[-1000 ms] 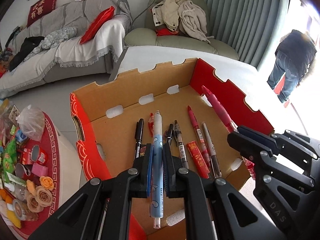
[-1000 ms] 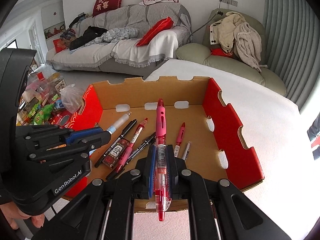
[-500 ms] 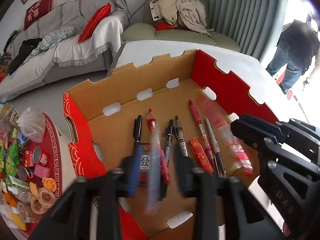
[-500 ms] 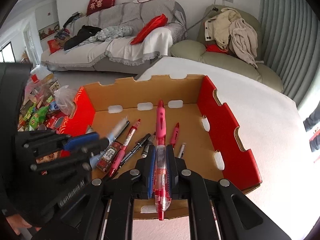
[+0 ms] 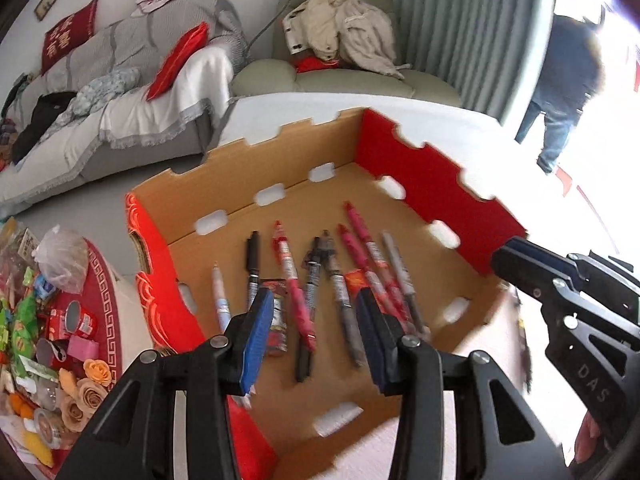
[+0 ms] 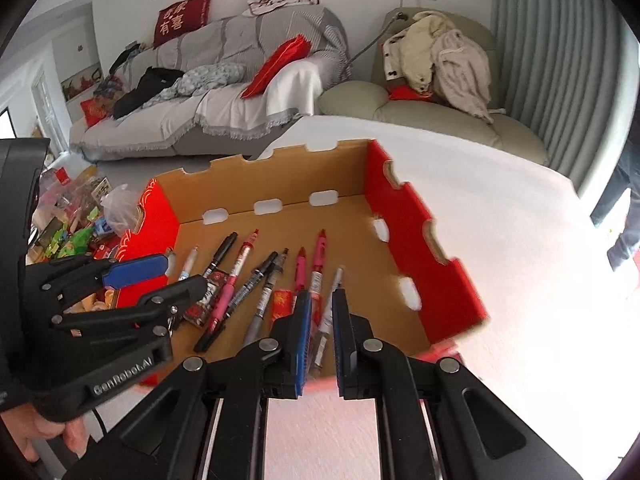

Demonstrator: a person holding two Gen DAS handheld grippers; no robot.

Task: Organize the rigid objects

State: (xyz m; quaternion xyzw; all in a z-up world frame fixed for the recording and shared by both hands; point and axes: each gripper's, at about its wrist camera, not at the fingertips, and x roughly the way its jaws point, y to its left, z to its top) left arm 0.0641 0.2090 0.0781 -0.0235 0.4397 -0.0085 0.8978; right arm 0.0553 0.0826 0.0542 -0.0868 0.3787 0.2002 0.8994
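A red and brown cardboard box [image 5: 424,184] [image 6: 404,224] sits on the white table and holds several pens side by side. The light blue pen [image 5: 221,300] [image 6: 188,264] lies at the box's left end. The pink pen [image 5: 366,240] [image 6: 319,258] lies toward the right among the others. My left gripper [image 5: 312,320] is open and empty above the box's near side; it also shows in the right wrist view [image 6: 160,276]. My right gripper [image 6: 321,320] is open and empty over the near edge, and its fingers [image 5: 532,264] show at the right of the left wrist view.
A low red table [image 5: 100,304] crowded with snacks, cups and paper flowers stands left of the box. A grey sofa [image 6: 224,92] and a green armchair [image 6: 432,108] with clothes are behind. A person [image 5: 568,80] stands at the far right by the curtain.
Both grippers opened. The left let go of the light blue pen and the right let go of the pink pen; both pens now lie in the box.
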